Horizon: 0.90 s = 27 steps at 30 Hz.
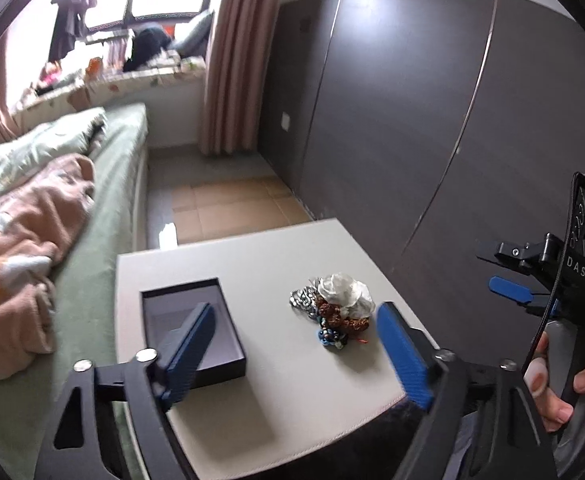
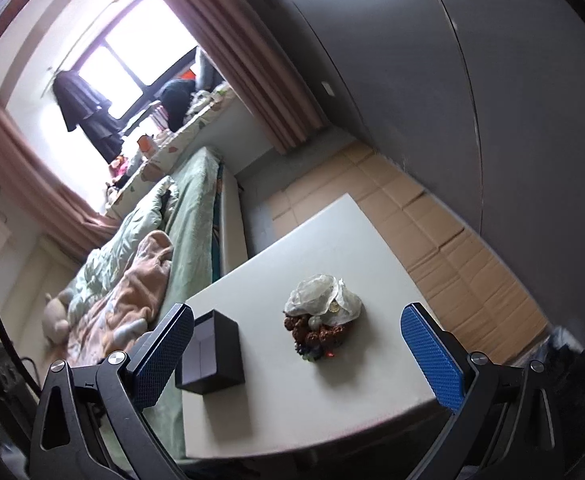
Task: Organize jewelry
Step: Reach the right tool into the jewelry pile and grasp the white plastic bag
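The left gripper (image 1: 294, 354) with its blue ribbed pads sits nearest, jaws spread apart with nothing between them, hanging above the near part of the pale, smooth-topped desk (image 1: 252, 256). Ahead of its left pad stands the open black rectangular box with a grey lining (image 1: 192, 322), empty as far as I can see. Just ahead of its right pad, and not touching it, lies the small heap of jewelry (image 1: 332, 306): a white fabric flower on top, brown knobbly beads beneath, a silvery chain to one side and some blue-green beads at the near edge. The right gripper (image 2: 296, 346) is released too, holding nothing, and the heap lies ahead of it, roughly on the line between its pads, with the box off by its left pad. I would judge the pile light, loose and tangled; the flower looks soft and crushable, the beads hard and likely strung, so one piece may drag others along. The brown bead strand at the pile's near side looks the firmest place to pinch, low and gently. The person's hand (image 1: 554, 384) grips the right tool's handle.
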Tool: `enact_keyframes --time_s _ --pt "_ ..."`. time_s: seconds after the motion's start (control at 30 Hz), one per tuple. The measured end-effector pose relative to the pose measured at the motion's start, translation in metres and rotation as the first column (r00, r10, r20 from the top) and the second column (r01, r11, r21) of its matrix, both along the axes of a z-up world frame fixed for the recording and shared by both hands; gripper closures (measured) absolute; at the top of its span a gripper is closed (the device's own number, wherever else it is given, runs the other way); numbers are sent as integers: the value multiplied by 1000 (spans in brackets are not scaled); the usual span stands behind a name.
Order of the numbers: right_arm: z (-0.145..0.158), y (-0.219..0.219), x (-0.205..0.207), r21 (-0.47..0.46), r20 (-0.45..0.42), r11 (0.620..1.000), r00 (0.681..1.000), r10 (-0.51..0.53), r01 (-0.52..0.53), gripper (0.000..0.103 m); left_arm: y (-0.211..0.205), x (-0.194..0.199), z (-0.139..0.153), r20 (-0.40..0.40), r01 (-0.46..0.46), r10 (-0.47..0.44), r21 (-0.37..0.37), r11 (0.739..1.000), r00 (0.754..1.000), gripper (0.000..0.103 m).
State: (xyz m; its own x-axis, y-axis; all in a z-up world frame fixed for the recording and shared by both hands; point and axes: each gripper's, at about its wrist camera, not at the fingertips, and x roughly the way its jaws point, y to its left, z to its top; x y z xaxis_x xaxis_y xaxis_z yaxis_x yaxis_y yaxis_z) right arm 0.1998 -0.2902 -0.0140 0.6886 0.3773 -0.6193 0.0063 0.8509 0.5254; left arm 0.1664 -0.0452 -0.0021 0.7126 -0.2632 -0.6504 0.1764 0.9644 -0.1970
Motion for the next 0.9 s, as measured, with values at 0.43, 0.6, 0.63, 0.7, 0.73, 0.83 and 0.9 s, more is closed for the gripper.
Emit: enact_keyframes --time_s 0.43,0.6,0.63,0.7,0.73,0.83,0.9 --pt "-45 4 67 31 -170 1000 986 -1 6 0 -22 69 -34 -115 -6 12 51 999 993 30" --pt "-63 6 82 55 -198 998 980 2 9 0 -27 89 -42 -133 -24 31 56 998 991 31" --pt "-69 7 84 57 -202 998 979 5 6 1 -27 90 -44 -133 -24 31 55 998 991 31" --pt "-81 10 88 56 -221 998 975 8 5 5 -25 94 -53 -146 -43 50 49 998 988 31" --pt "-87 11 90 54 -232 999 973 6 7 9 -25 97 -58 -163 -52 57 34 998 985 31" --pt "-105 18 98 32 -279 999 960 15 -7 19 -17 103 -76 -227 -88 82 -18 996 970 33" --pt "-113 22 103 17 -294 1000 956 25 -21 20 -14 105 -84 -259 -107 96 -30 994 961 35"
